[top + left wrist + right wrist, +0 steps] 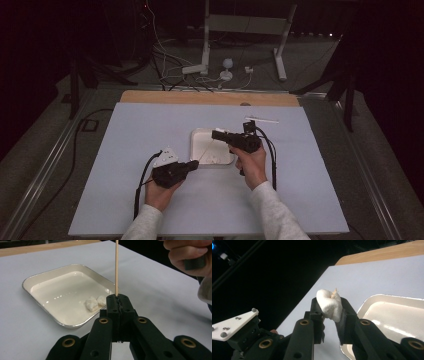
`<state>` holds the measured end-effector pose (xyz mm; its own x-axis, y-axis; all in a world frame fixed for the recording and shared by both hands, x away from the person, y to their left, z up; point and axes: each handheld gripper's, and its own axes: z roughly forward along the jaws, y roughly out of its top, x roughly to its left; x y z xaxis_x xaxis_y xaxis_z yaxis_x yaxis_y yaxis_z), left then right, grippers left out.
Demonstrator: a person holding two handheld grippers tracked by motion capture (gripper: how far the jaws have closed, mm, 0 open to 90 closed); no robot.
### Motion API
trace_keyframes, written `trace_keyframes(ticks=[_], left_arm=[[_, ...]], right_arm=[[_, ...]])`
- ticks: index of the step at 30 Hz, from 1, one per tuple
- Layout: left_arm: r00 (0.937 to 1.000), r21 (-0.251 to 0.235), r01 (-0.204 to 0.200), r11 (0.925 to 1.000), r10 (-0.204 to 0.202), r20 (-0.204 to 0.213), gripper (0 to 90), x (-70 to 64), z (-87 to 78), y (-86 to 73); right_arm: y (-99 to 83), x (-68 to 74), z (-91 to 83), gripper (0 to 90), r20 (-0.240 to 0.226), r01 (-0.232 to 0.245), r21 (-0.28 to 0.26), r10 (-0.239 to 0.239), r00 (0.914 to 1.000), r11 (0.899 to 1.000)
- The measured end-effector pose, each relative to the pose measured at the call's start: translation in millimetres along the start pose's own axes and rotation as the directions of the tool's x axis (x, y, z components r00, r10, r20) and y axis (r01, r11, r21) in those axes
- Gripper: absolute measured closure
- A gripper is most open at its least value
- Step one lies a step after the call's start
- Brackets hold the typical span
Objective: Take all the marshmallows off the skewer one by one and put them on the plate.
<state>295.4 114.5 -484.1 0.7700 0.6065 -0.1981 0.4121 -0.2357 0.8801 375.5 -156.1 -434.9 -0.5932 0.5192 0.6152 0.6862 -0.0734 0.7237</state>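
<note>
A thin wooden skewer (116, 267) stands upright in my left gripper (118, 298), whose jaws are shut on its lower end. From the high view, the left gripper (194, 164) sits at the near left corner of a white tray (200, 136), and the skewer (206, 151) slants up to my right gripper (216, 135) above the tray. My right gripper (329, 308) is shut on a white marshmallow (329, 304), with the skewer tip (334, 293) poking out of its top. Two more marshmallows (95, 302) lie in the tray (45, 277).
The tray rests mid-table on a pale sheet (150, 125) over a wooden tabletop (210, 97). A thin white stick (261, 120) lies behind the right hand. Stands and cables crowd the floor beyond the far edge.
</note>
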Motion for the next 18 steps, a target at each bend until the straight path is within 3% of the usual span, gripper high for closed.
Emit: trace_keyframes(ticks=[3, 6, 10, 18], left_arm=[[0.9997, 0.016, -0.019, 0.9997, 0.019, -0.013, 90.0, 0.0, -1.3, -1.7], [0.9994, 0.031, -0.02, 0.9993, 0.021, -0.029, 90.0, 2.2, -3.0, -4.4], [0.999, 0.032, 0.0, 0.9995, 0.001, -0.045, 90.0, 7.3, -4.5, -6.7], [0.9965, 0.008, 0.043, 0.9991, -0.042, -0.073, 90.0, 11.6, -8.0, -5.9]], right_arm=[[4.2, 1.9, -1.3, 77.6, 0.014, 0.018, -0.012, -0.018, 0.9997, 1.0], [11.2, -1.9, -6.7, 77.9, 0.024, 0.003, -0.037, -0.002, 0.9997, 0.999], [19.2, -3.4, -14.9, 77.8, 0.059, 0.032, -0.038, -0.03, 0.9978, 0.999], [15.8, -4.4, -11.7, 76.5, 0.133, 0.112, 0.035, -0.116, 0.9843, 0.993]])
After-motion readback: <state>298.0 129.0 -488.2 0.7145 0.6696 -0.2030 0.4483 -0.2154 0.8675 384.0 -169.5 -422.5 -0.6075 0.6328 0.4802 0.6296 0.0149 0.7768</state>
